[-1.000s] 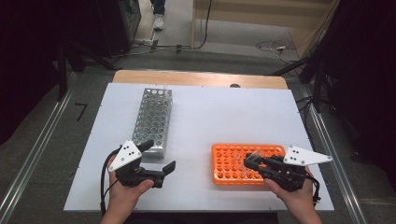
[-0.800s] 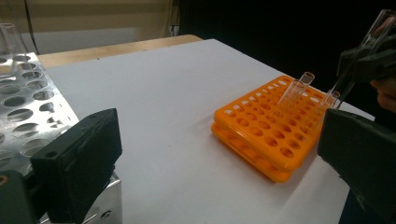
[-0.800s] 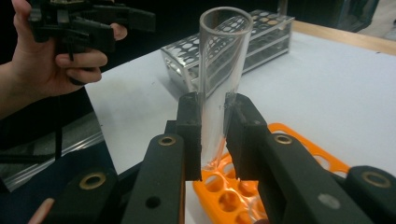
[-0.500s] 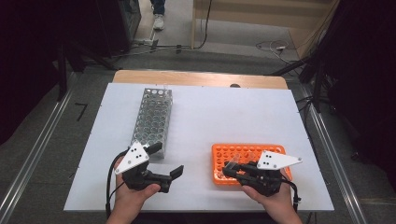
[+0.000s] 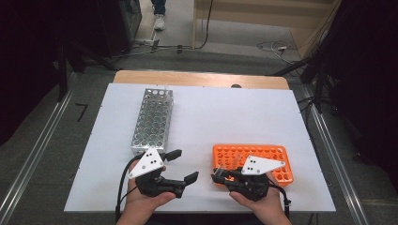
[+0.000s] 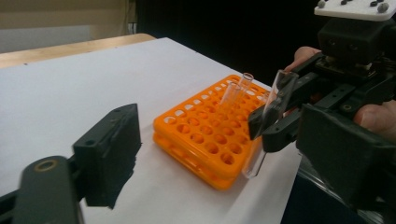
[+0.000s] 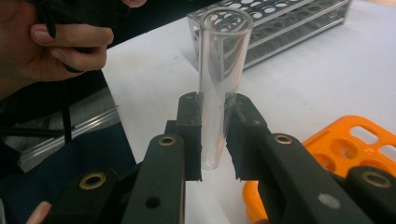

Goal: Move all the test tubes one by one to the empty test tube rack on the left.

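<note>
Beside the orange rack [image 5: 263,157], the right claw [image 7: 213,135] is gripping a clear test tube [image 7: 220,79] upright while the left claw [image 5: 180,165], nothing between its jaws, has just been closing partway.

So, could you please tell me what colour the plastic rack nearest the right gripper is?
Orange rack, clearest in the left gripper view.

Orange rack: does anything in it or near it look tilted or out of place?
Yes. In the orange rack, two clear tubes lean instead of standing upright. Beside it, the right hand-held gripper holds another clear tube, tilted in the left gripper view. Nothing looks spilled or broken.
</note>
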Demonstrator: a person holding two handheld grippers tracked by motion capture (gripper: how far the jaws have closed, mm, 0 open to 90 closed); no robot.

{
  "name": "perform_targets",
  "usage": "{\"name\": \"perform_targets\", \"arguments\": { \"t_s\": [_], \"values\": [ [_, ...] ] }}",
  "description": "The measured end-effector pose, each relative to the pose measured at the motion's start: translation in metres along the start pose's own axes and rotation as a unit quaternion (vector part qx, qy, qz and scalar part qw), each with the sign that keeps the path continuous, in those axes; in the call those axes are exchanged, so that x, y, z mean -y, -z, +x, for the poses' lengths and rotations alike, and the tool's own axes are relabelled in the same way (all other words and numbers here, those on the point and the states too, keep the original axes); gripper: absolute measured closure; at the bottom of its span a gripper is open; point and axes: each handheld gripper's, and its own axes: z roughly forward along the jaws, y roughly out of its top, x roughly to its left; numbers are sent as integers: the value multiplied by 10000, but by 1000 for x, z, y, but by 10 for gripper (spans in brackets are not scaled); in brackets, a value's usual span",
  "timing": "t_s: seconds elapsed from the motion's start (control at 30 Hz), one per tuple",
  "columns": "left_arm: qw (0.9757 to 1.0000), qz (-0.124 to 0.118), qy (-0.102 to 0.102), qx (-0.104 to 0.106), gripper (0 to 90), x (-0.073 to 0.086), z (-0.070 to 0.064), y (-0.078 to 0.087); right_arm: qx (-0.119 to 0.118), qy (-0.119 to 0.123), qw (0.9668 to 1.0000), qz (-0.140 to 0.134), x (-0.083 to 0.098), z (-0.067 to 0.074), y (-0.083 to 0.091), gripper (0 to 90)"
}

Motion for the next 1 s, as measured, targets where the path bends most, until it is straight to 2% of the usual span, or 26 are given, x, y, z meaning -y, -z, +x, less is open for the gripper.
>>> {"name": "perform_targets", "arguments": {
  "t_s": [0.27, 0.53, 0.7, 0.83, 1.0],
  "values": [
    [9991, 117, -157, 374, 403, 1, -15, -16, -43, 70, 9999, 125, 0, 6, -10, 742],
    [9977, 171, -238, 606, 582, 0, -22, -26, -140, 149, 9996, 208, 0, 13, -16, 742],
    [9969, 289, -334, 645, 671, 2, -27, -31, -203, 174, 9994, 198, 0, 14, -18, 742],
    [9971, 282, -292, 636, 728, 2, -26, -32, -259, 209, 9993, 194, 0, 15, -18, 742],
    [9969, 300, -373, 622, 745, 2, -25, -32, -287, 198, 9992, 199, 0, 15, -19, 742]
  ]
}}
